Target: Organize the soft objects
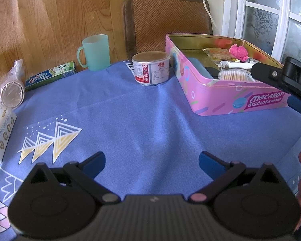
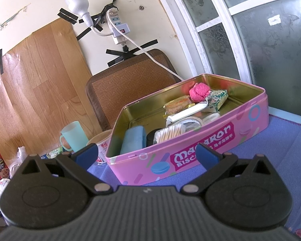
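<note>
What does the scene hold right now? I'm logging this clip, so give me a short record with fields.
surface: blue tablecloth
container: open pink biscuit tin on the cloth
inside tin: pink fluffy ball, cotton swabs, blue case, snack packets
beside tin: small can, green cup, toothpaste box
left gripper: open, empty, over the cloth
right gripper: open, empty, facing the tin

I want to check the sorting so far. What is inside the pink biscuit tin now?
Inside the pink biscuit tin I see a pink fluffy ball, cotton swabs, a blue case, a snack packet and a green-white packet. What lies under them is covered.
</note>
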### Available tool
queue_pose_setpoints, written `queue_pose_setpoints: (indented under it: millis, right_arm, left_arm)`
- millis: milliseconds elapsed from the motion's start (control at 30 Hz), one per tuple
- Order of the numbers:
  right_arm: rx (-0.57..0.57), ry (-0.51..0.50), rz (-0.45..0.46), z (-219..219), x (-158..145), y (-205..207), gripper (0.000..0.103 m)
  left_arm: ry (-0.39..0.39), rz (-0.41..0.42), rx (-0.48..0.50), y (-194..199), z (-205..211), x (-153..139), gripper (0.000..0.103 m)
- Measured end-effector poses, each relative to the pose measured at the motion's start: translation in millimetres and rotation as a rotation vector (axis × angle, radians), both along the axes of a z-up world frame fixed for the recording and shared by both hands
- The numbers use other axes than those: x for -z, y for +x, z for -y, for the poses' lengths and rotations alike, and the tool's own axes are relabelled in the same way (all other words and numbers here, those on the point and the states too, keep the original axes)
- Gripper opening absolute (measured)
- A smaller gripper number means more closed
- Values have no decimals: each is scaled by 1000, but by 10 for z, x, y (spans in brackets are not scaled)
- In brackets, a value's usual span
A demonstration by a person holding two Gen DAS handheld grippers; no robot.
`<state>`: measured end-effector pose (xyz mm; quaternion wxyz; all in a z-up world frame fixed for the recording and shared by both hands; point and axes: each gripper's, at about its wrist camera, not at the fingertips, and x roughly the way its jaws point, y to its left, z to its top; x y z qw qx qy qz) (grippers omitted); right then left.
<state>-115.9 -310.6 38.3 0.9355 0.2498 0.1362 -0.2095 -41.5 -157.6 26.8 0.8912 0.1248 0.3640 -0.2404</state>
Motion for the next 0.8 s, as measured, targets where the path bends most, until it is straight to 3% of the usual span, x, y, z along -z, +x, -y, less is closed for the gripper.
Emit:
queue_pose_setpoints:
  millis: [800]
  right_arm:
    - [3,-8,-4,-11,23,-8,103]
  left_arm:
    - [-3,-6,6,-9,25,-6,103]
